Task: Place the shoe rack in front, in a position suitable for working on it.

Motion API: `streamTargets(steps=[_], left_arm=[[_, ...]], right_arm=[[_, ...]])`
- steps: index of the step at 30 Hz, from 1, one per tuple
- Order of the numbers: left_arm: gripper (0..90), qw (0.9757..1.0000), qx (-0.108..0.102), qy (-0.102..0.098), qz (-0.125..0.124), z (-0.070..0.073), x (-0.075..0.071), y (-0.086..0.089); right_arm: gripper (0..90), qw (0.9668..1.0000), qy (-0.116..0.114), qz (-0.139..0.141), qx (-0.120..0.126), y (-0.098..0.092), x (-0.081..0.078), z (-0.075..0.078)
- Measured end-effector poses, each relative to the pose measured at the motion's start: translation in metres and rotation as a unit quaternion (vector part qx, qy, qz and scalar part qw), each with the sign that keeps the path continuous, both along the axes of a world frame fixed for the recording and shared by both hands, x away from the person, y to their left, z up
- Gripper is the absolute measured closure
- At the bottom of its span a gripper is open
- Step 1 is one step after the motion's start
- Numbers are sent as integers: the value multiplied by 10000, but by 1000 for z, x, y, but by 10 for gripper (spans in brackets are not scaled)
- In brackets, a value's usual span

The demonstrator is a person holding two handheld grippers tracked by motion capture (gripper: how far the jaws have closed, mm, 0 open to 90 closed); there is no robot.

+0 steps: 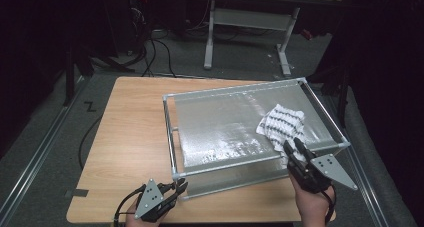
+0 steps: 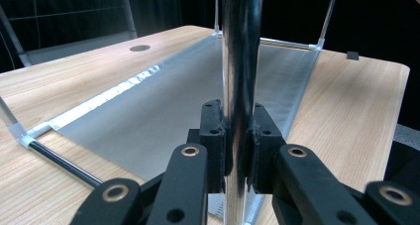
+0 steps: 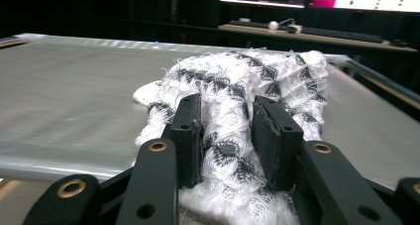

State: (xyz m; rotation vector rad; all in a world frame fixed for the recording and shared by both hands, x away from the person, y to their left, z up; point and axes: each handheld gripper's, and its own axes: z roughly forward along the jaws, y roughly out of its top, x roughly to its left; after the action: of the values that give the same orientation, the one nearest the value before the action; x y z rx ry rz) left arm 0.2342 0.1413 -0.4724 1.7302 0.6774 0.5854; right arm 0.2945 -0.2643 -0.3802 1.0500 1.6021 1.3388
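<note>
Broadly, a wooden table (image 1: pixel 125 137) is carrying a box-shaped frame (image 1: pixel 172 137) of shiny metal rods, which is sitting toward the table's right half, with a sheet of translucent silvery plastic (image 1: pixel 220 127) stretching across its top like a shelf. In the left gripper view a second sheet is lying low inside the frame, close to the tabletop. Beyond the table, the legs of a pale desk (image 1: pixel 245 22) are standing on a grey floor among dark cables.

On the upper sheet, toward its right near corner, a white cloth with a black zigzag pattern (image 1: pixel 281 123) is lying crumpled (its near edge is hanging over the front rod). The right gripper (image 1: pixel 294 152), held in a hand rising from the bottom edge of the high view, is reaching into that near edge. In the right gripper view the cloth (image 3: pixel 233 136) is bunching up between the two black jaws, which are standing partly closed with both pads pressing into the fabric, so the claw is gripping the cloth.

The left gripper (image 1: pixel 181 186) is sitting at the frame's near left corner. In the left gripper view its jaws are clamping tight on the upright corner rod (image 2: pixel 241 61), one pad on each side of the polished tube.
</note>
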Motion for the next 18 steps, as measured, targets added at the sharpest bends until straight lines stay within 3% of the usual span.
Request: streamTargets(steps=[10,18], left_arm=[[802,10000,3,2,-4,0,0,0],[801,10000,2,3,-9,0,0,0]], right_arm=[[647,9986,17,529,-93,41,-11,1],[646,9939,-10,1087,-188,84,-22,2]])
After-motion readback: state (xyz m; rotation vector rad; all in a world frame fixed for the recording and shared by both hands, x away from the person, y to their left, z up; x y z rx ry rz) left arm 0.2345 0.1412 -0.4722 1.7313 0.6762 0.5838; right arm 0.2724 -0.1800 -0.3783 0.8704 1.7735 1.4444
